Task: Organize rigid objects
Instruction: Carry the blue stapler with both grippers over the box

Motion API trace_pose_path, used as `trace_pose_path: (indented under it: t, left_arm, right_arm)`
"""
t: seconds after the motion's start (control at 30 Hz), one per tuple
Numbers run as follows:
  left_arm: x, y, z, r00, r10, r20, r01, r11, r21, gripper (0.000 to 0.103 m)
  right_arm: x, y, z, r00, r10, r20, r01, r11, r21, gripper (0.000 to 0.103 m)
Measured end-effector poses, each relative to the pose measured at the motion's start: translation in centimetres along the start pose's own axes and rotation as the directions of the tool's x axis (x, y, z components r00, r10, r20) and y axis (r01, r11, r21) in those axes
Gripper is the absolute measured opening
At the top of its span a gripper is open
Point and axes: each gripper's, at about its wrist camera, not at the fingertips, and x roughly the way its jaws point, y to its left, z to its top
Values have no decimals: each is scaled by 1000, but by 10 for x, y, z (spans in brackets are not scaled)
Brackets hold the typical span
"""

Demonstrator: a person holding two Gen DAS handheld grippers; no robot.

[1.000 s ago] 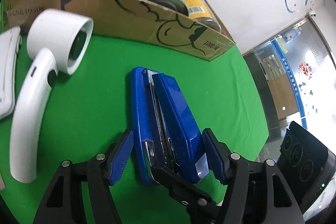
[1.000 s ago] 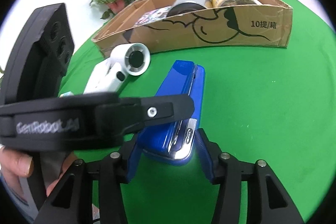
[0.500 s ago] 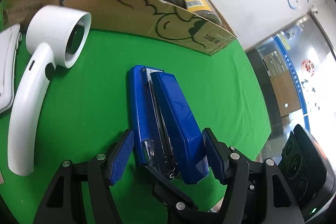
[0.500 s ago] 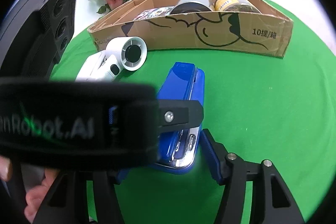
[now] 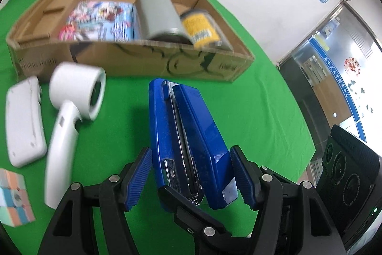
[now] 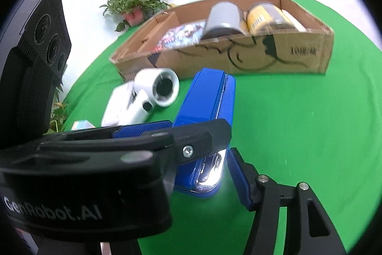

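While both grippers clasp (crosswise) blue stapler [image 5: 191, 135]

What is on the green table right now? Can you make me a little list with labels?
held thing: blue stapler, apparently lifted off the green cloth
left claw: shut on the blue stapler
right claw: at the stapler's near end; grip unclear, one finger hidden
box: cardboard box behind, holding a grey can, a yellow-labelled jar and a colourful pack
loose on cloth: white handheld device, white flat case, pastel cube
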Motion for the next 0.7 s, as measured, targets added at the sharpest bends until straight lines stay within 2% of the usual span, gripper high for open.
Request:
trace_pose_path:
  t: [0.23, 0.43, 0.7]
  left_arm:
    - [-38, 10, 33, 996, 8, 94, -8, 1000, 4, 63]
    - [-70, 32, 75, 987, 15, 161, -15, 1000, -6, 63]
    - [-82, 80, 136, 986, 17, 166, -12, 999, -36, 63]
  right_arm:
    - [-3, 27, 40, 999, 13, 52, -10, 998, -61, 59]
    - [5, 52, 81, 996, 26, 85, -16, 992, -122, 59]
    - [45, 69, 137, 997, 35, 74, -24, 987, -156, 59]
